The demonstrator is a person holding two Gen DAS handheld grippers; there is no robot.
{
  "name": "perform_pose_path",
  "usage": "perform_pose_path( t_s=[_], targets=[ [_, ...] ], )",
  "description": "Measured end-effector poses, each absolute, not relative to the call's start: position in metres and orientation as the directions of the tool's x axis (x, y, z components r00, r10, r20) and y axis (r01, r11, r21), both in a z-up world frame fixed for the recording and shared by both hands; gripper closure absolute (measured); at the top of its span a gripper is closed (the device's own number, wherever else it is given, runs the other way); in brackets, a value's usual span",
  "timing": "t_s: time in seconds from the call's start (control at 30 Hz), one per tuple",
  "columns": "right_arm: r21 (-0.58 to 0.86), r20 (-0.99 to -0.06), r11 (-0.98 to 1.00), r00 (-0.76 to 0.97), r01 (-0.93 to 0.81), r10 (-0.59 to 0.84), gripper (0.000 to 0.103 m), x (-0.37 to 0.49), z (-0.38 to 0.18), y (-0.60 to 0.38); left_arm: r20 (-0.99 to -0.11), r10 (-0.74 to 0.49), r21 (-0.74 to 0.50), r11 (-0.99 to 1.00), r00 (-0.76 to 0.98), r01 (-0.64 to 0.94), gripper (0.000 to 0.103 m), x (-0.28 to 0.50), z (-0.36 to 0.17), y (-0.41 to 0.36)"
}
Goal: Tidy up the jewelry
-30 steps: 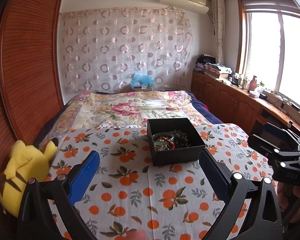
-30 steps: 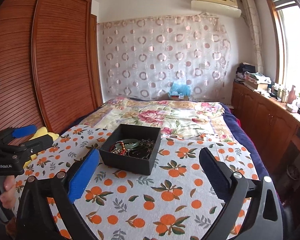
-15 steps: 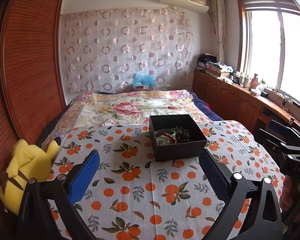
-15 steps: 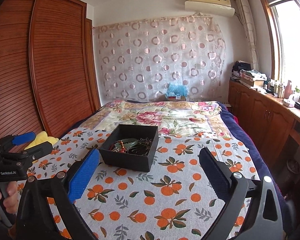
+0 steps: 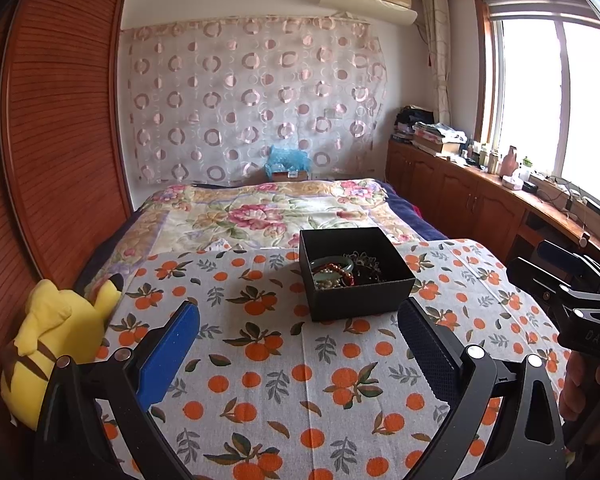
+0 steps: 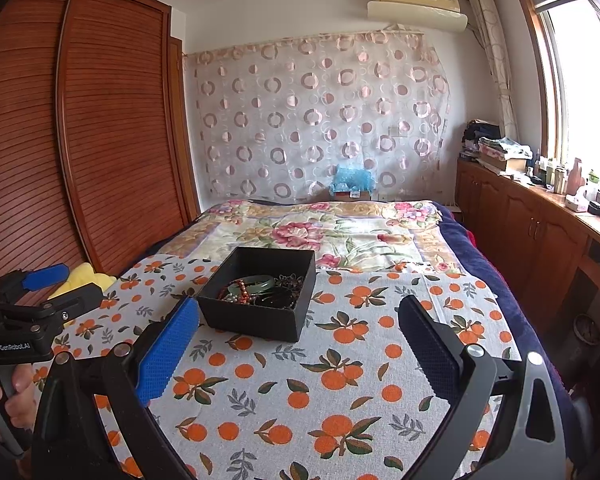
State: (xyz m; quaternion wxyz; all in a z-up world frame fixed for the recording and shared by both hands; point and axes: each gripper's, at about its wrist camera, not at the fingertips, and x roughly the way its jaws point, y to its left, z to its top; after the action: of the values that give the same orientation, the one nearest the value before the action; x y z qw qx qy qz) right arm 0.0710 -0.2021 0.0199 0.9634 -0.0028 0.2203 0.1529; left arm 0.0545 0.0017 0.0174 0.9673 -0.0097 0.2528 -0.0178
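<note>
A black open box (image 5: 380, 304) stands on the orange-print cloth (image 5: 284, 376). It holds a pale green bangle (image 5: 332, 266), a red bead bracelet (image 5: 342, 274) and dark tangled chains (image 5: 366, 268). The box also shows in the right wrist view (image 6: 256, 320). My left gripper (image 5: 298, 346) is open and empty, held above the cloth short of the box. My right gripper (image 6: 298, 342) is open and empty, also short of the box. Each gripper shows at the edge of the other's view: the right one (image 5: 556, 276) and the left one (image 6: 50, 286).
A yellow plush toy (image 5: 56, 344) lies at the cloth's left edge against the wooden wardrobe (image 5: 56, 152). A floral quilt (image 5: 268, 212) covers the bed behind the box. Wooden cabinets (image 5: 476, 200) with clutter run along the right under the window.
Both grippers have risen and drawn back a little, so the box sits lower and farther in each view. Both stay open and empty.
</note>
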Motion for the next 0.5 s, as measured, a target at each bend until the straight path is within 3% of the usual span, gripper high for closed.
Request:
perform_pose_path(
  t_s=[0.5],
  targets=[
    [0.068,-0.430,0.955,0.856,-0.287,0.288,0.003,0.0711,0.0163,-0.2070,-0.486,-0.036,-0.022,0.999,0.873,0.029,0.008,0.0537,0.0173,0.0025]
  ],
)
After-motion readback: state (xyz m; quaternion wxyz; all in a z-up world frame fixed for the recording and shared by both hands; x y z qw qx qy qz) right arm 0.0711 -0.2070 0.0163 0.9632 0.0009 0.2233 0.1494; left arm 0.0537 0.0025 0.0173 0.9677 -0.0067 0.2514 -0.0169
